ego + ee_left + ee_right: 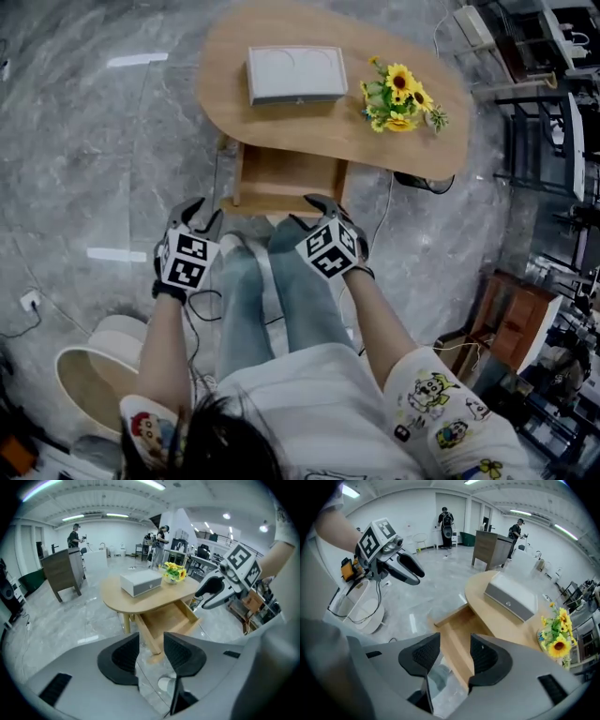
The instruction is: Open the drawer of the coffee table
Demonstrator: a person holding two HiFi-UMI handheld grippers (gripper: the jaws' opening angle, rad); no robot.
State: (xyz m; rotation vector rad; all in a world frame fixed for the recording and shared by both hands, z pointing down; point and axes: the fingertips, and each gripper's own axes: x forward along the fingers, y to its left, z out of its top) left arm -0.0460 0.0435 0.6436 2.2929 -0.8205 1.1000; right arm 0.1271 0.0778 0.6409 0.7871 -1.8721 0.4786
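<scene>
The oval wooden coffee table (234, 56) stands ahead of me, and its drawer (286, 183) is pulled out toward my knees, its inside bare. My left gripper (204, 214) hangs above the floor just left of the drawer's front, open with nothing between its pads. My right gripper (307, 211) is over the drawer's front right corner, also open and holding nothing. In the left gripper view the jaws (151, 651) frame the drawer (166, 618) from above. The right gripper view shows its jaws (454, 653) apart over the drawer (459, 630).
On the tabletop are a grey-white box (295, 73) and a bunch of sunflowers (401, 97). A round white tub (94, 375) sits at my left, a wooden crate (511, 323) and metal racks at my right. Cables trail on the marble floor. People stand far back.
</scene>
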